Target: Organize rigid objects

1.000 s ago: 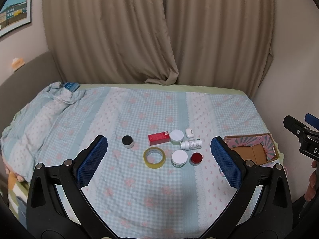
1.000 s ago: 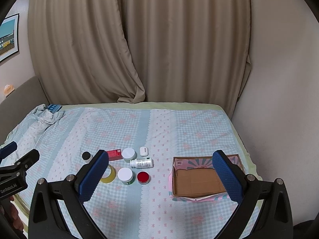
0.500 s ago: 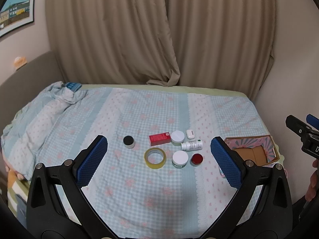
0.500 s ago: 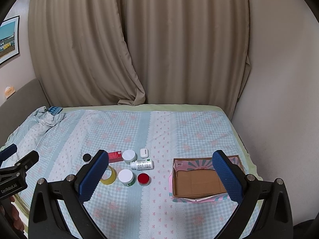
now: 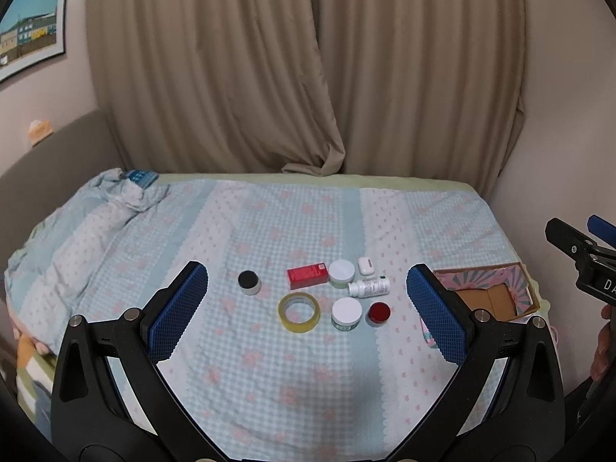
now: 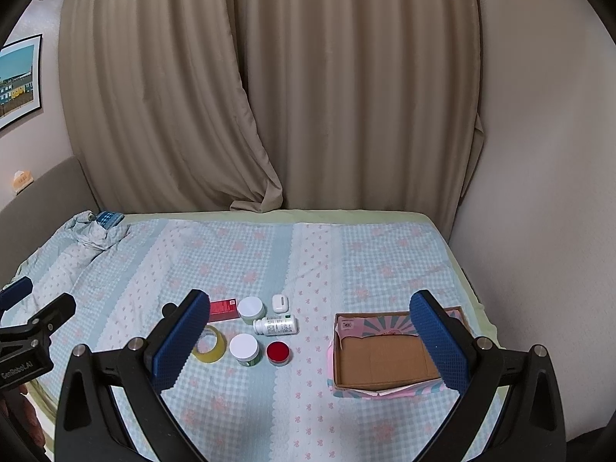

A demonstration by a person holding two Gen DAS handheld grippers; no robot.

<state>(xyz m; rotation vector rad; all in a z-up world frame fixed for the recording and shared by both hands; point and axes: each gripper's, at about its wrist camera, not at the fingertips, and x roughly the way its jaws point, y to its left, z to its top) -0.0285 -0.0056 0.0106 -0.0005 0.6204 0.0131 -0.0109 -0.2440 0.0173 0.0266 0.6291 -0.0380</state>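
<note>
Several small items lie grouped on the bed: a black-lidded jar [image 5: 249, 282], a red box [image 5: 308, 276], a yellow tape roll [image 5: 299, 311], two white-lidded jars [image 5: 341, 272] [image 5: 346, 313], a white bottle on its side [image 5: 369, 287], a red-lidded jar [image 5: 379, 313] and a white earbud case [image 5: 365, 265]. An open cardboard box [image 6: 385, 358] sits to their right. My left gripper [image 5: 308, 312] is open and empty, high above the items. My right gripper [image 6: 308, 340] is open and empty, also high, framing the items and the box.
The bed has a blue checked cover [image 5: 269, 365] with a bunched quilt [image 5: 96, 223] at the left. Beige curtains [image 5: 308, 77] hang behind, and a wall [image 6: 539, 154] stands on the right. A blue packet [image 5: 139, 178] lies at the far left corner.
Both grippers have risen slightly and drawn back; the items look a little smaller and lower in view. Nothing on the bed has moved.
</note>
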